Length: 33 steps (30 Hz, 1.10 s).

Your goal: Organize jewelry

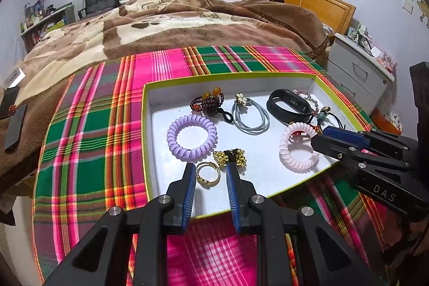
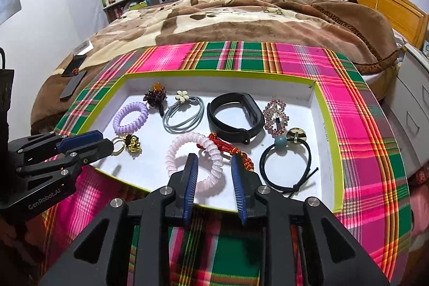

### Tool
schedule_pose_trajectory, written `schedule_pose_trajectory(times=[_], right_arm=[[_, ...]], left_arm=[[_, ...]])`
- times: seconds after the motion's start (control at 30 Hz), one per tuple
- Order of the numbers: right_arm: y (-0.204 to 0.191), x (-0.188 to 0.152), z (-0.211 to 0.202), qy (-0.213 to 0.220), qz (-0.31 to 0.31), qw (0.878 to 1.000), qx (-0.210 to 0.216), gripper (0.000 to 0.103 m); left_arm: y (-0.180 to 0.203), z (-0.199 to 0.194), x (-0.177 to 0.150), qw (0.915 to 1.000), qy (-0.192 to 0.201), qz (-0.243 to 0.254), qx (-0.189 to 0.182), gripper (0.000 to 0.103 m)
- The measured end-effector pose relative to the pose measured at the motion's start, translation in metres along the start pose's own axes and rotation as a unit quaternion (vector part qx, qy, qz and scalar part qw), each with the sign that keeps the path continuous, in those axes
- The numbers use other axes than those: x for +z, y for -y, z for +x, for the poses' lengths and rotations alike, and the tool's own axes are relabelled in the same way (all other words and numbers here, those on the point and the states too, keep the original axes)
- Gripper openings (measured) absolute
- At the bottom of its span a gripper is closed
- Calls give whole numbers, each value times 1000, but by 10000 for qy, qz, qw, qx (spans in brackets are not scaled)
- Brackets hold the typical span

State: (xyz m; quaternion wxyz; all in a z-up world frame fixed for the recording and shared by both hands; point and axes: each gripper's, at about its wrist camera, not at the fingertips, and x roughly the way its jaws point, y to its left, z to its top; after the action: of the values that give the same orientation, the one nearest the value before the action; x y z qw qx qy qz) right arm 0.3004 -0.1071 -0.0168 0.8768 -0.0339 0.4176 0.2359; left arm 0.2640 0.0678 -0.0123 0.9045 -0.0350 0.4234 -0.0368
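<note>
A shallow white tray (image 1: 268, 82) is seen on the plaid-covered worktop (image 1: 88, 141). The left gripper (image 1: 210, 173) is held open, a gold ring (image 1: 207, 174) lying between its fingers untouched. The right gripper (image 1: 325, 137) is positioned beside a pink coil hair tie (image 1: 297, 149).

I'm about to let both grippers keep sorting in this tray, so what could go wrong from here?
1. The pink spiral hair tie overlaps the red knotted cord, so lifting one may drag the other.
2. The open left gripper straddles the small gold ring, which may slip out when pinched.
3. The open right gripper hangs near the tray's near edge and could nudge it.
</note>
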Motion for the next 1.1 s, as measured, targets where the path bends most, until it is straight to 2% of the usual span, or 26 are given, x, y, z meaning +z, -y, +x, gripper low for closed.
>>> schedule_pose_trajectory(times=[0.33,0.6,1.1], right_arm=[[-2,-12,-31,240,43,9997,20,27],[-10,-35,-64,478,48,9988,44,27],[-28,-96,-135,1044,-79,9945,35,27]], left_arm=[[13,-39,-12,9991,393,-40,165,23],[31,-77,-33,9965,744,28,366,23],[62,-128,-95,9917,1128,124,606,24]])
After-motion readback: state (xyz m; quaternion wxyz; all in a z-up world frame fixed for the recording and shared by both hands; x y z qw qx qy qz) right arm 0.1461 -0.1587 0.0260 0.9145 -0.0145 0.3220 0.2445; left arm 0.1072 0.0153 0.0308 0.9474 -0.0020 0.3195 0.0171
